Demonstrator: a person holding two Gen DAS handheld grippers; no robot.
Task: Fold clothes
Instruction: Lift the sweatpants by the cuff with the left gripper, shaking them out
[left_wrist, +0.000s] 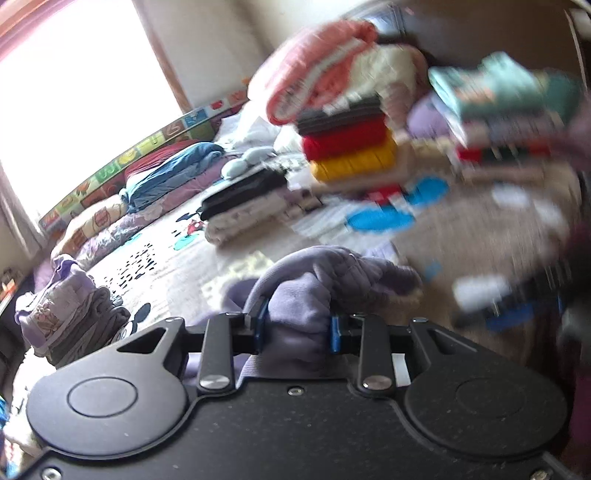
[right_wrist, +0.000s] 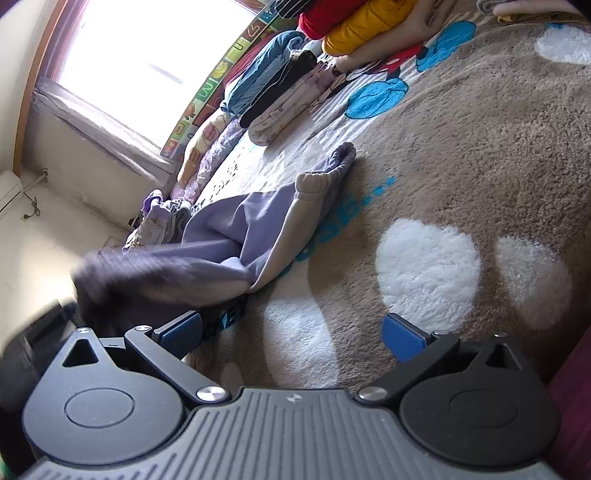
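Observation:
My left gripper (left_wrist: 297, 328) is shut on a bunched lavender garment (left_wrist: 314, 291), which fills the space between its blue pads and lifts off the bed. In the right wrist view the same lavender garment (right_wrist: 266, 221) trails across the brown plush blanket (right_wrist: 461, 155), its ribbed cuff end lying far from me. My right gripper (right_wrist: 291, 336) is open and empty just above the blanket, with the garment's blurred near end beside its left finger (right_wrist: 181, 334).
Folded stacks stand at the back: red and yellow items (left_wrist: 351, 155), a black and pale pile (left_wrist: 243, 203), teal clothes (left_wrist: 509, 88). A heap of purple and grey clothes (left_wrist: 70, 306) sits at the left. A bright window (right_wrist: 147, 62) lies beyond the bed edge.

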